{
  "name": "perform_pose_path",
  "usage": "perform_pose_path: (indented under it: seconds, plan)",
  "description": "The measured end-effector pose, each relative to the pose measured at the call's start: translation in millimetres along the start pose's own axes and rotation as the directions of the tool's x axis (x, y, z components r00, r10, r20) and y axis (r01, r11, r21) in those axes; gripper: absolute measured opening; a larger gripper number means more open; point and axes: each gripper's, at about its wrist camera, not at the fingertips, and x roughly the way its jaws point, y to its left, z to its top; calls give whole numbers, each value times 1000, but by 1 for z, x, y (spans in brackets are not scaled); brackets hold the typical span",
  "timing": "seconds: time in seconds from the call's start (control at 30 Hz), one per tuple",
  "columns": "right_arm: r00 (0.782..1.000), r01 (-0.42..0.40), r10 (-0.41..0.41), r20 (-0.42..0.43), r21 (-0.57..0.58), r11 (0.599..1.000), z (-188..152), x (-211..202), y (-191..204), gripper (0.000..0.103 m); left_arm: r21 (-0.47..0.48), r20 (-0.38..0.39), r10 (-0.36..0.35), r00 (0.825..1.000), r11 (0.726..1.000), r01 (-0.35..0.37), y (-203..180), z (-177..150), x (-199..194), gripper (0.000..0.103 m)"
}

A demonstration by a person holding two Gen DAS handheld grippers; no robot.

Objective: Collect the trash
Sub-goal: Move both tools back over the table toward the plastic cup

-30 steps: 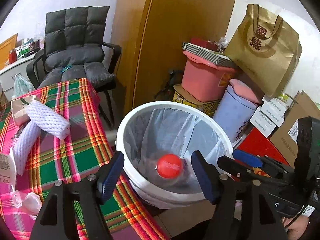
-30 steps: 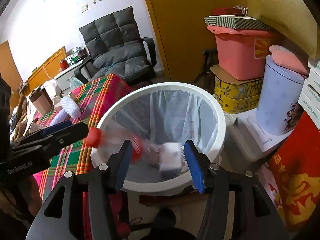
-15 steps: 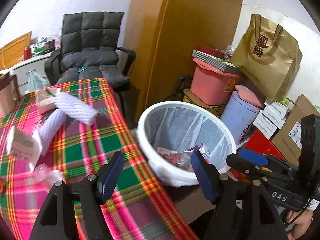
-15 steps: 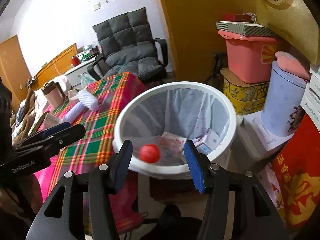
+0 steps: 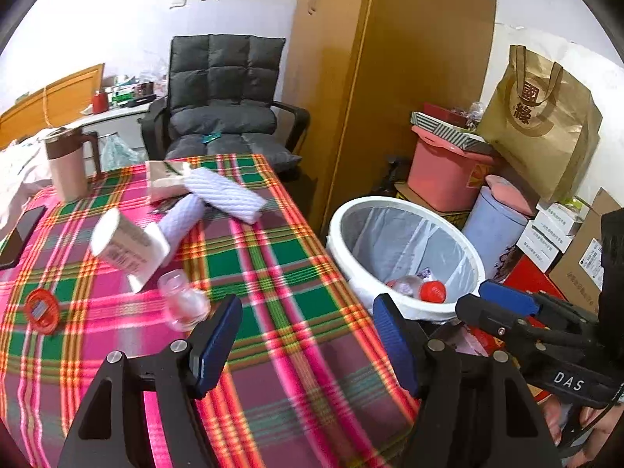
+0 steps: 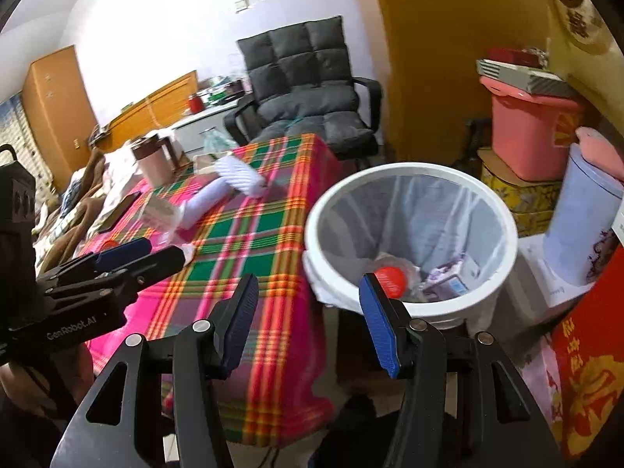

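Your left gripper (image 5: 306,341) hangs spread and empty over the plaid surface (image 5: 273,273). The clear plastic cup (image 5: 183,300) lies just to its far left — the nearest trash. Your right gripper (image 6: 308,321), also spread and empty, sits off the surface's edge beside the bin (image 6: 409,304) — so the left is nearer.

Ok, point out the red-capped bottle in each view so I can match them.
Left wrist: red-capped bottle lies in the white bin, right of centre, beside the tablecloth.
Right wrist: red-capped bottle at centre-right, in the white bin.
Shared landmark: grey chair behind the table.
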Motion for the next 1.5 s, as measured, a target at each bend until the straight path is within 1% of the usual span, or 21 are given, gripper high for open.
perform_pose_path:
  seconds: [0.17,0.37,0.63,0.8,1.0,1.2,1.27,1.5]
  plan:
    - [1000,-22,22,0,-43,999,-3,0,17,56,-30,6,33,999,999,-33,14,-8,-13,69]
    - [999,-46,45,-10,-68,997,-5,2,31,56,-63,6,70,998,996,-69,30,-20,-27,69]
    - [996,-88,87,-17,-117,989,-11,3,51,56,-92,-4,116,993,989,-116,49,-37,-38,69]
    - [992,-119,115,-43,-112,987,-13,7,58,56,-102,4,138,990,985,-137,59,-41,-47,69]
    - [988,-144,137,-65,-116,983,-14,12,68,56,-141,17,175,984,975,-171,77,-46,-60,69]
    - [984,-164,154,-85,-132,978,-13,21,79,56,-194,-2,188,982,963,-185,99,-50,-63,69]
    - [983,-169,157,-90,-139,976,-12,23,83,56,-206,-4,206,979,958,-202,106,-51,-63,69]
    - [980,-183,168,-105,-153,971,-8,33,92,56,-225,-8,221,975,950,-217,125,-51,-61,69]
